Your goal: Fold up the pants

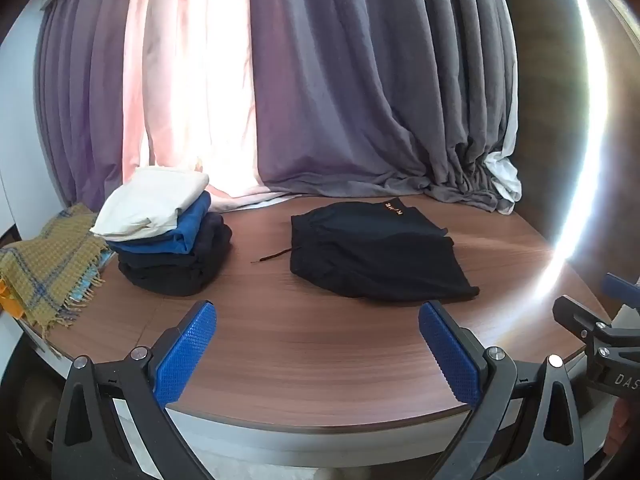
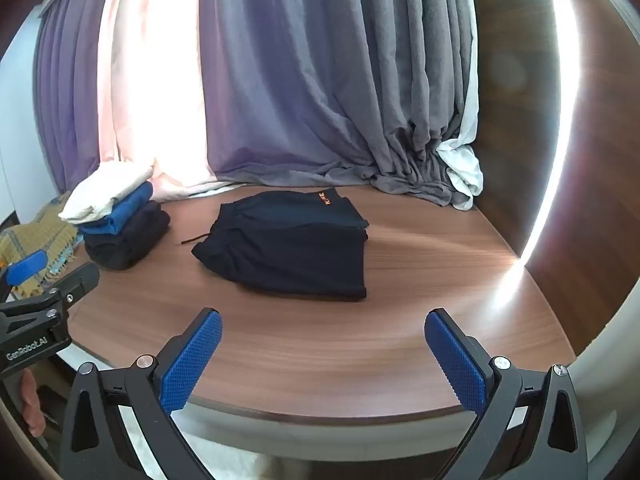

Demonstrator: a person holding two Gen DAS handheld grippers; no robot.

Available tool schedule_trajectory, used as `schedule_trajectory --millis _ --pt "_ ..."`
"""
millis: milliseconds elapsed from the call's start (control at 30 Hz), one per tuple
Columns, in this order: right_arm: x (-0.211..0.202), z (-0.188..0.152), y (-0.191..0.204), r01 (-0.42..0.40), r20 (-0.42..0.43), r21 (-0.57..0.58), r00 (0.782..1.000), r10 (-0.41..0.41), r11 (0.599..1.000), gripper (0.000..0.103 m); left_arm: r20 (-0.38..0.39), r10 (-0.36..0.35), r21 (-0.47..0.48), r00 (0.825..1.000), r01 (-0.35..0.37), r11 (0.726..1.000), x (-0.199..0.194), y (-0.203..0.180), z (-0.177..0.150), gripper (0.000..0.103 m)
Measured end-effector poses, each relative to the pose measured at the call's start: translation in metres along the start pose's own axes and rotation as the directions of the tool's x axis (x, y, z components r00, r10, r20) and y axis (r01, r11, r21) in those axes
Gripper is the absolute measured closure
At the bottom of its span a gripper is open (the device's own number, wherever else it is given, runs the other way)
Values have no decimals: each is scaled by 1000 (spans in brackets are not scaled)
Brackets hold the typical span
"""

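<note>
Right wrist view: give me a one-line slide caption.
Open right gripper hovers at the table edge, facing folded dark pants beside a clothes stack.

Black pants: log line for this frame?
black pants: folded, on table | left gripper: open, empty | right gripper: open, empty | folded stack: left of pants

There were two grippers (image 1: pixel 318 354) (image 2: pixel 324 358), one pants (image 1: pixel 380 256), one four-garment stack (image 1: pixel 168 240), one scarf (image 1: pixel 48 268), one table (image 1: pixel 320 360).
</note>
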State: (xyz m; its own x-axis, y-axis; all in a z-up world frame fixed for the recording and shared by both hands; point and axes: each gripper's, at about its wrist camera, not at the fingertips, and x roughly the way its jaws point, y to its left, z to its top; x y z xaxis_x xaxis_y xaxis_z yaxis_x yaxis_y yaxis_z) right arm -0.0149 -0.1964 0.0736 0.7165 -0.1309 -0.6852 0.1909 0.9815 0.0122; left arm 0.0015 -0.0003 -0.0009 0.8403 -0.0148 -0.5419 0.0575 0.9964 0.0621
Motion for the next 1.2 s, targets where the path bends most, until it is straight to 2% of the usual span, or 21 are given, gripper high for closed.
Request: schedule_trajectory --millis 100,433,1200 --pt "-3 -1 0 -11 21 5 1000 11 1000 0 16 5 -23 1000 -4 1000 -4 6 4 0" --pt "-14 4 2 -8 32 -11 999 8 1000 0 71 27 -12 997 -26 1000 -21 4 2 0" --pt "-21 2 10 -19 53 -26 998 21 999 0 91 16 -23 996 -14 1000 -28 11 7 0"
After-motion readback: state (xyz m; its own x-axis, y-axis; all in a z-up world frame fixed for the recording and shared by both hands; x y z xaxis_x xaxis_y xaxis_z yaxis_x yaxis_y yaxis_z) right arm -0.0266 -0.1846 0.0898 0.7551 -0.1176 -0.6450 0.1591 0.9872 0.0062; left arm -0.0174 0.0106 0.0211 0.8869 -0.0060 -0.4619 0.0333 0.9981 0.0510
